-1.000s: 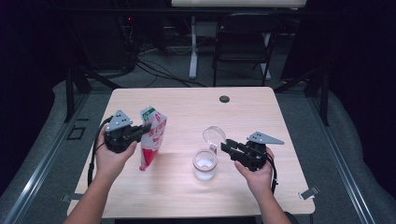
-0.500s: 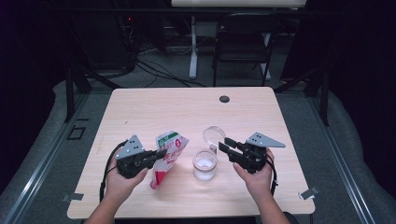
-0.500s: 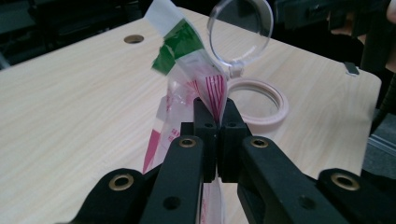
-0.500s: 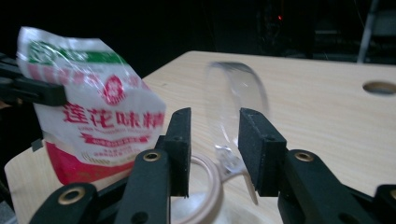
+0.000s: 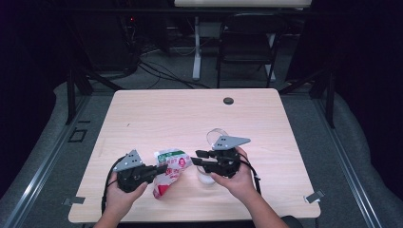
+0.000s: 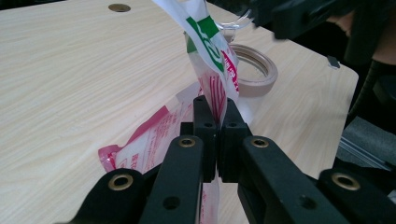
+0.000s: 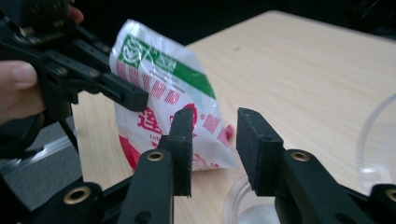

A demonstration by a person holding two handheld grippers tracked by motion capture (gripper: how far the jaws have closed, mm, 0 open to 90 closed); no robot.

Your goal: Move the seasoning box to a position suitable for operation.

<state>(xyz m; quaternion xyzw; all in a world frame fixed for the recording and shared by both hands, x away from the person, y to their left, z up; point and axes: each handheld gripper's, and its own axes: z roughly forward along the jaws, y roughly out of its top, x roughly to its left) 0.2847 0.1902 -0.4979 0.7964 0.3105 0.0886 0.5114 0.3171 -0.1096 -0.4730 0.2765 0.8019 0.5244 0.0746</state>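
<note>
From the high view, the left gripper (image 5: 159,169) is clamped on a white plastic pouch printed in red and green (image 5: 170,171), which lies half-raised just ahead of its jaws, lower end touching the pale wooden table (image 5: 157,114). The right gripper (image 5: 195,157) points across at the pouch's upper edge, its tips just short of it. Beneath that gripper's body sits a clear plastic jar (image 5: 206,176), mouth up, with a clear curved lid (image 5: 216,134) lying behind the gripper.

In the left gripper view, the jaws are pressed together with the pouch (image 6: 212,60) pinched between them, the film rising straight up out of the pads; the rest of the pouch trails down to the left onto the table. Beyond the pouch is the jar's beige threaded rim (image 6: 254,70), and the other gripper is dark at the top right.

In the right gripper view, the jaws stand half apart and have just been closing; nothing lies between them. The pouch (image 7: 163,88) hangs ahead and left of the pads, held by the left gripper (image 7: 140,100). The jar's rim (image 7: 238,198) shows just below the jaws.

The step in hand looks like opening the pouch over the jar. Next, the right gripper probably needs to move forward onto the pouch's top edge, close firmly, then pull against the left grip.
</note>
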